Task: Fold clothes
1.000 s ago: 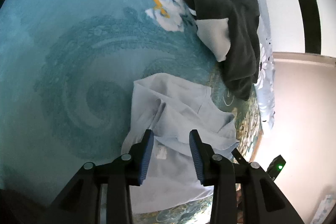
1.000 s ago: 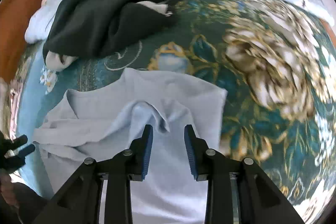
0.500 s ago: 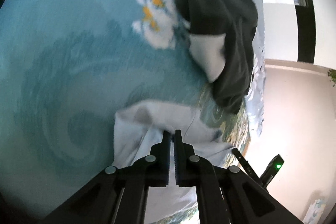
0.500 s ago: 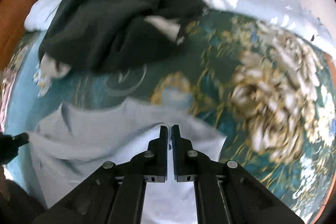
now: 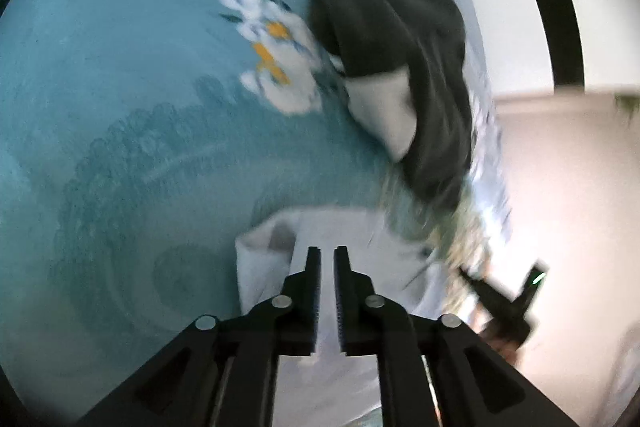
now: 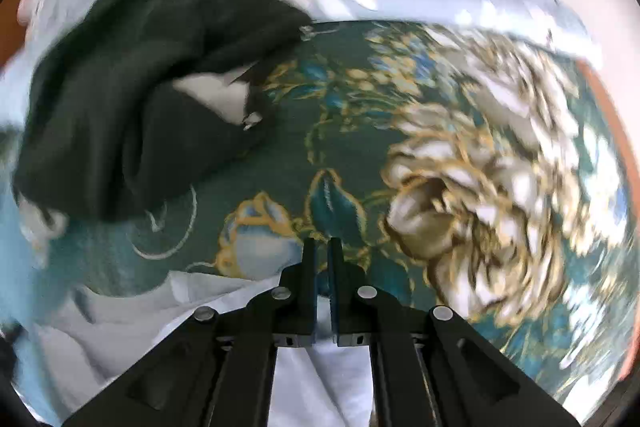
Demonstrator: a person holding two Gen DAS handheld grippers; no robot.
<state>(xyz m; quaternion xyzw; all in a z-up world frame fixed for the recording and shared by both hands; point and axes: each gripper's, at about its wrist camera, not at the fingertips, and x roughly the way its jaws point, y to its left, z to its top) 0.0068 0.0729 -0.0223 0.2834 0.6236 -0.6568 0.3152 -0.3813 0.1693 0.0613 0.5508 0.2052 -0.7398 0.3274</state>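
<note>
Both my left gripper [image 5: 327,259] and right gripper [image 6: 321,251] are clenched on the pale blue shirt [image 5: 340,227] lying on the bedspread [image 5: 120,107], mid-fold; next I judge I must carry the pinched edge across evenly.

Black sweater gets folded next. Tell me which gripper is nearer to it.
Too close to call. Both grippers, left and right, are closed on the light blue shirt, with the black sweater lying beyond it, apart from both.
</note>
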